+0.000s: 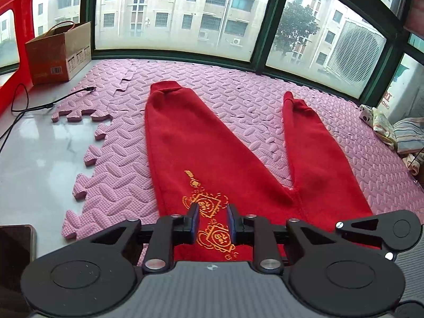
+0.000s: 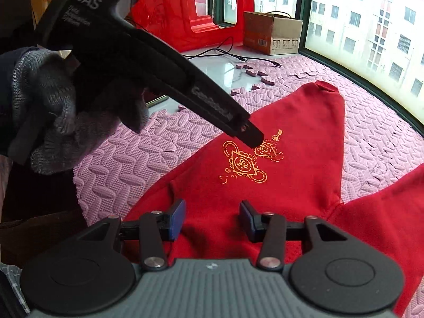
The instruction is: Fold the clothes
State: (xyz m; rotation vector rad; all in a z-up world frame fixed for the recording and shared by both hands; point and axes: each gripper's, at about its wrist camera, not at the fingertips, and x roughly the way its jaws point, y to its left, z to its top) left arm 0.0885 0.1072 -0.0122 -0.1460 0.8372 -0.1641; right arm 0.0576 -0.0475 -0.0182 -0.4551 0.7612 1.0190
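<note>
Hovering over red trousers [image 1: 185, 143] (gold emblem), left gripper [image 1: 212, 221] slightly parted, right gripper [image 2: 211, 218] wide, both empty

One pair of red trousers [image 1: 212, 143] lies there with two legs spread. Two grippers [image 1: 212, 221] [image 2: 212, 218] work it. One cardboard box [image 1: 59, 53], one black cable [image 1: 39, 106].
</note>
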